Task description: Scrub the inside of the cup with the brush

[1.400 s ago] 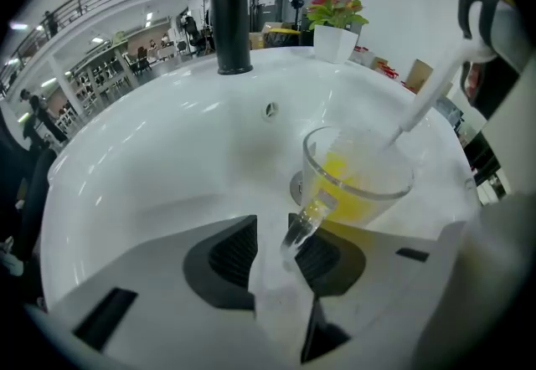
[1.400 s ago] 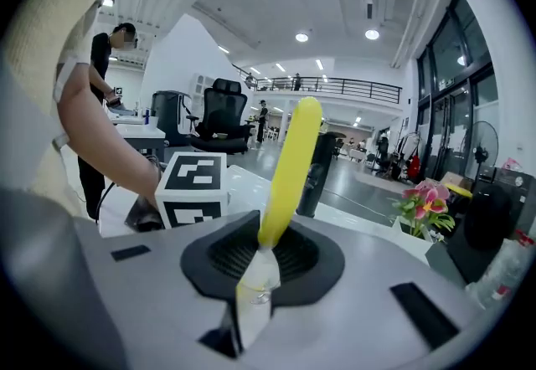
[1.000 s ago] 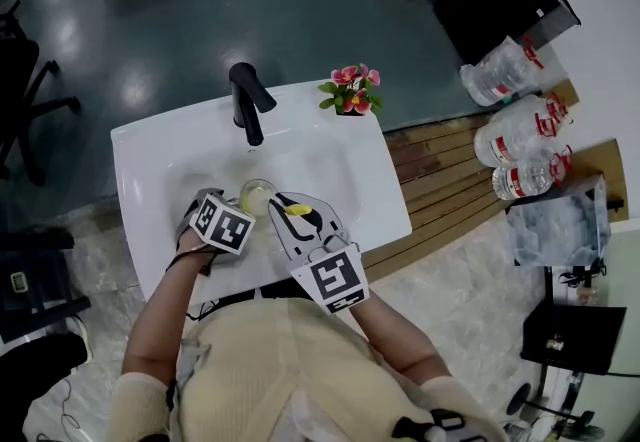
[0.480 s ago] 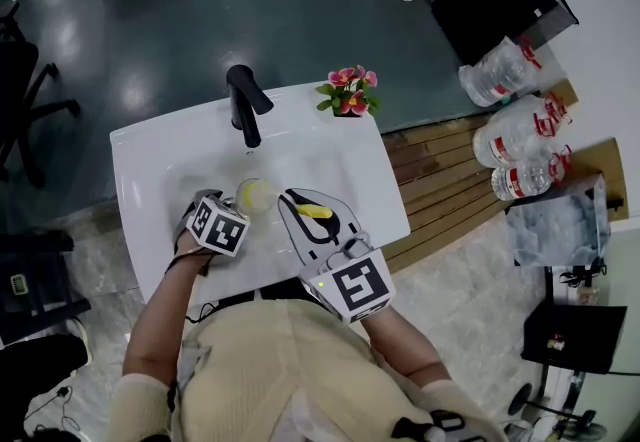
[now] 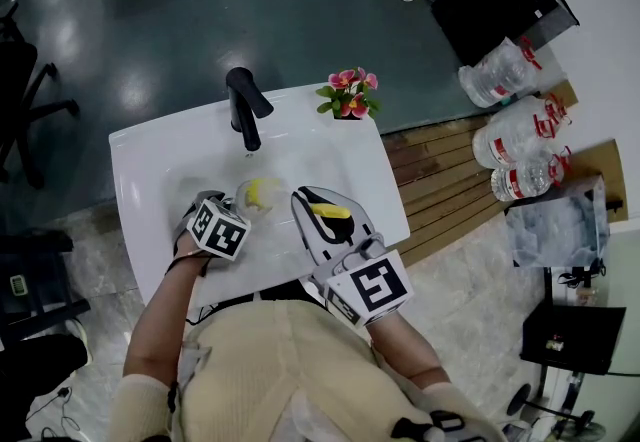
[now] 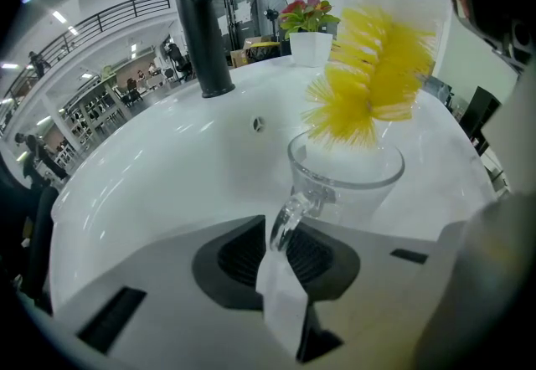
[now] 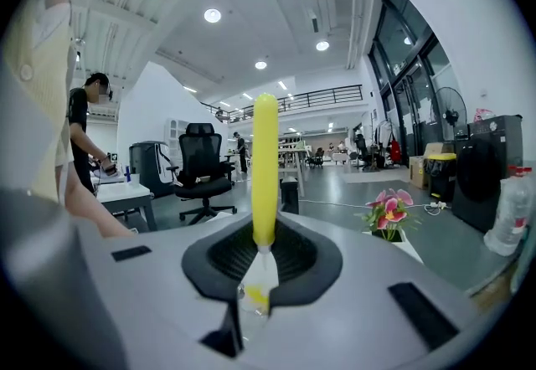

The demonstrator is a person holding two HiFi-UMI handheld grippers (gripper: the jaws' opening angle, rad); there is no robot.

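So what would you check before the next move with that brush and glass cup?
1. Cup grip: the left gripper, its jaws just been closing, pinches the cup by its handle: ok.
2. Brush grip: the right gripper is shut on the brush by its yellow handle: ok.
3. Cup upright within the sink, mouth open: ok.
4. Bristles inside the cup: mostly above the rim: not ok.
5. Tap clear of the brush: ok.
6. Water or soap in the cup: cannot tell.

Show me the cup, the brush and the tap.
cup (image 6: 350,186): left gripper view, on its clear glass wall.
brush (image 6: 368,75): left gripper view, on the yellow bristles.
tap (image 6: 203,38): left gripper view, on the black column.
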